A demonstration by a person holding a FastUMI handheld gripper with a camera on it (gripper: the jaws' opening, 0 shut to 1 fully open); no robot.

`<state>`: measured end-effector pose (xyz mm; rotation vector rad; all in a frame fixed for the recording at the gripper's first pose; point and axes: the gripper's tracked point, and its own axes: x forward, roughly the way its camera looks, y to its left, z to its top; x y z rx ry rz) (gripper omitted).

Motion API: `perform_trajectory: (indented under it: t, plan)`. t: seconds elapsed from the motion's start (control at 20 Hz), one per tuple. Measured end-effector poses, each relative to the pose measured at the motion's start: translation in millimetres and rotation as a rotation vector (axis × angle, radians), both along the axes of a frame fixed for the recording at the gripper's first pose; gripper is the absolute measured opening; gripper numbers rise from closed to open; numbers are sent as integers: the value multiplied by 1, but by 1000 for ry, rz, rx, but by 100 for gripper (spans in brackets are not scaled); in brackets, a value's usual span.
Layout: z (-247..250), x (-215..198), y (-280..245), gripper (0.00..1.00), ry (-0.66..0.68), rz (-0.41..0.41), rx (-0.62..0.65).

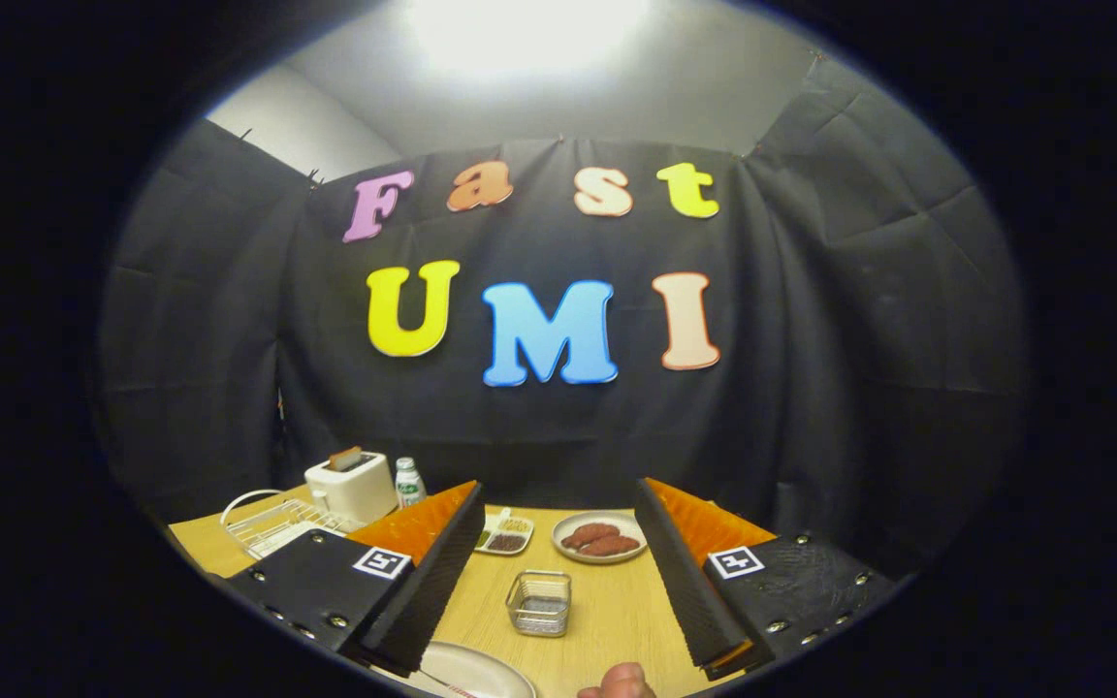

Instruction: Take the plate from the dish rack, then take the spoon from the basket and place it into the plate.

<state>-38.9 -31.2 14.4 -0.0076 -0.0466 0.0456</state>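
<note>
The gripper (pixel 558 572) hangs apart and empty above the wire basket (pixel 539 602); the plate (pixel 471 671) already lies on the worktop (pixel 607 611), ready for the spoon.

Gripper-mounted fisheye, looking forward along parted fingers (pixel 558 572) — low over table (pixel 617 611), facing wall
</note>
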Motion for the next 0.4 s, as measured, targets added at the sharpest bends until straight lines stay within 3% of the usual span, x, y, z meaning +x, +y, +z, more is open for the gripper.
perform_trajectory:
  t: [0.4]
  plan:
    - [-6, 4, -15, 97, 8, -8, -24]
